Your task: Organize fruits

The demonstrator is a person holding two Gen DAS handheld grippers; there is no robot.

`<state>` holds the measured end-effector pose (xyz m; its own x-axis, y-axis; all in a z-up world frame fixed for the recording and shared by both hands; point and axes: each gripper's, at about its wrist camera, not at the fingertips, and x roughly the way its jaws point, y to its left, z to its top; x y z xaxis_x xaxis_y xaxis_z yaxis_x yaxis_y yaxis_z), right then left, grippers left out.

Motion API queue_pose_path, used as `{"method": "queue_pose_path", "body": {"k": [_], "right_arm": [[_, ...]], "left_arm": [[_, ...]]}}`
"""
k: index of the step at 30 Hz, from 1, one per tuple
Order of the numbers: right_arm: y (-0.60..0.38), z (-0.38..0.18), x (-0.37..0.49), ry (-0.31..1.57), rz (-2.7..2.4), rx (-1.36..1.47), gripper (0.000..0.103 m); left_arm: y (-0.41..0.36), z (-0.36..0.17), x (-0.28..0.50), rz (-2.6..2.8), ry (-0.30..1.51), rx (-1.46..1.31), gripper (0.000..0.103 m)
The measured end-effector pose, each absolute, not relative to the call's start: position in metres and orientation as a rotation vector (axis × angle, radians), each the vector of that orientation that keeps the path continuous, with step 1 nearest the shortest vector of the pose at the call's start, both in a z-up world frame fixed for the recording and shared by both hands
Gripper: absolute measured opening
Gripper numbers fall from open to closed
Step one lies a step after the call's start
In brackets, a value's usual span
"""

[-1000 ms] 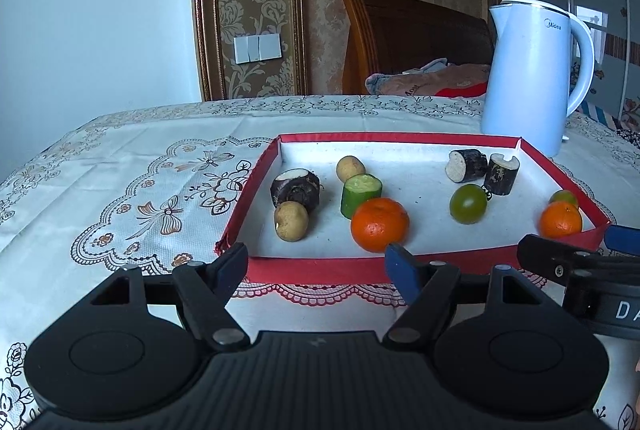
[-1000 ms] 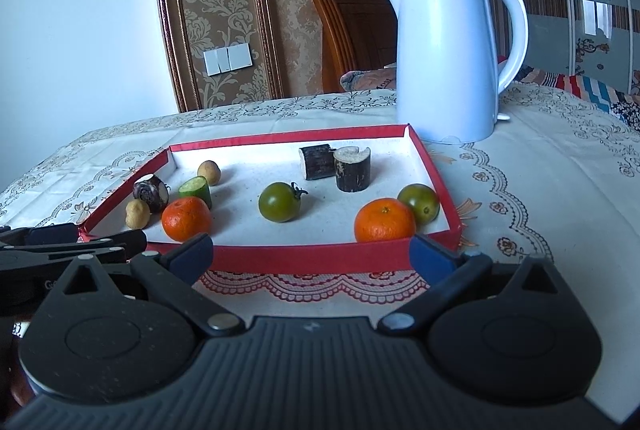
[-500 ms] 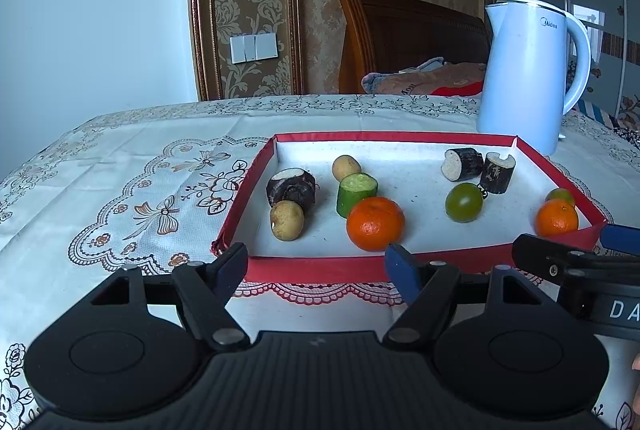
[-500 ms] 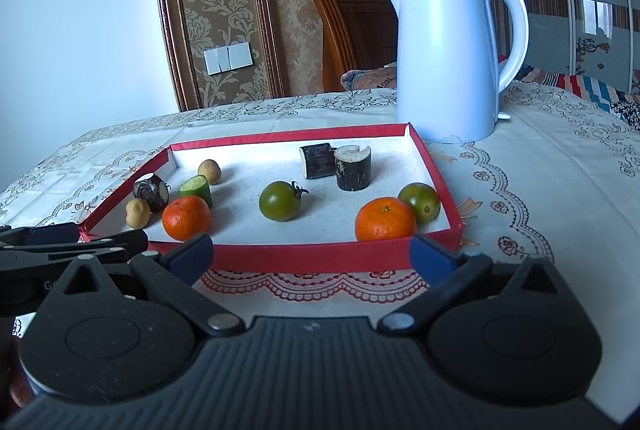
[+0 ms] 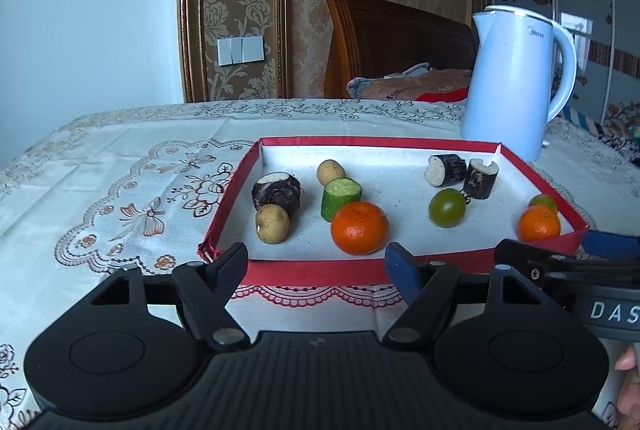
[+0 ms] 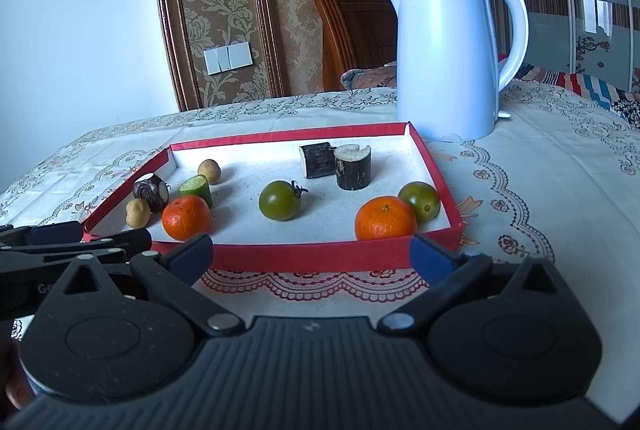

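Little had moved over the last second: the left view had drifted slightly, so the tray and kettle sat a touch further right and lower in it, while the right view looked unchanged. The left hand-held gripper [image 5: 316, 266] hung just short of the tray's near wall with its fingers spread and nothing between them; the right hand-held gripper [image 6: 312, 254] was likewise spread and empty, level with it, before the tray's right half. The red tray [image 5: 312, 272] sat on the desk [image 5: 120, 165], a white kettle [image 6: 448, 57] behind its far right corner. Nearest the left gripper lay an orange [image 5: 359, 228] touching a cucumber piece [image 5: 340, 193], with a potato [image 5: 272, 223] against a dark cut root [image 5: 277, 191] and a second potato [image 5: 330, 172] behind. Mid-tray sat a green tomato [image 6: 279, 200]; behind it, two dark cane pieces [image 6: 336, 162] touched. At the right end, another orange [image 6: 385, 218] rested against a second green tomato [image 6: 419, 201]. Like kinds lay apart, so sorting seemed open, though which piece belonged where could not be settled. For any pick, the round fruit would probably roll, so closing squarely across its widest part, clear of its touching neighbour and the wall, looked wise.
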<state>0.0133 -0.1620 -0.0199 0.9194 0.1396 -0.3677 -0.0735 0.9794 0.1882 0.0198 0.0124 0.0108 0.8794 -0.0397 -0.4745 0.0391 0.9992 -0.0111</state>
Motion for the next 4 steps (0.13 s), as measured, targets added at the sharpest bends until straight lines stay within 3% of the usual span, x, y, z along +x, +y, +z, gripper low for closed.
{"method": "queue_pose_path", "body": {"k": [4], "right_arm": [[-0.1642,-0.0208,0.0134,0.396,0.116,0.181,0.103]], "left_arm": [[0.0182,0.0104,0.0189,-0.050,0.506,-0.036,0.075]]}}
